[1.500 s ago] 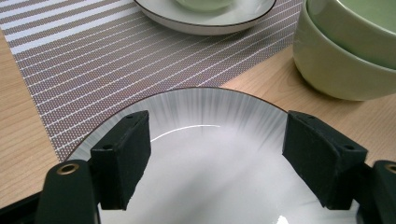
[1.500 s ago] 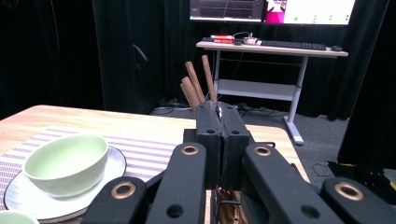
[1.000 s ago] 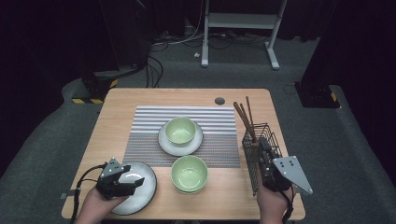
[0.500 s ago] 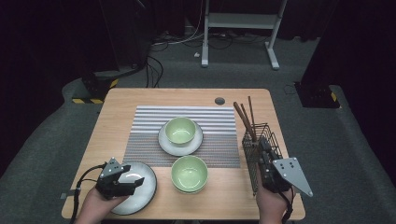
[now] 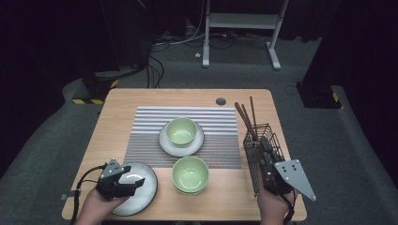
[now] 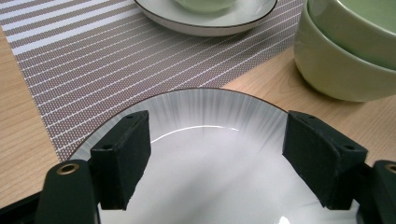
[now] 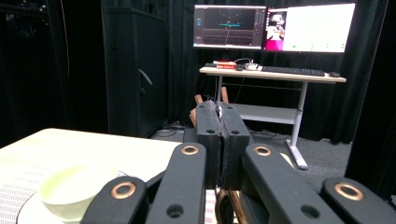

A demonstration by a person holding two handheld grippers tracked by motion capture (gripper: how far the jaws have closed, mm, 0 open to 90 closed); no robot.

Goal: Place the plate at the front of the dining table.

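My left gripper (image 5: 131, 176) (image 6: 219, 140) hovers open over a white plate (image 5: 146, 190) (image 6: 210, 182) at the table's front left, one jaw on each side above its far rim. Two stacked green bowls (image 5: 190, 173) (image 6: 345, 51) stand just right of that plate. Another green bowl (image 5: 181, 131) (image 7: 74, 189) sits on a white plate (image 5: 170, 146) (image 6: 210, 21) on the striped placemat (image 5: 150, 126) (image 6: 93, 60). My right gripper (image 5: 264, 143) (image 7: 219, 116) is shut, its jaws pressed together over a wire basket (image 5: 253, 157) holding brown chopsticks (image 5: 245, 117) (image 7: 198, 99). I cannot tell whether a wire is pinched.
A small dark round disc (image 5: 220, 101) lies at the table's far edge. Beyond the table stand a desk frame (image 5: 244, 21) and a desk with lit monitors (image 7: 275, 74). Cables lie on the floor (image 5: 159, 42). Bare wood (image 5: 225, 192) shows between the stacked bowls and the basket.
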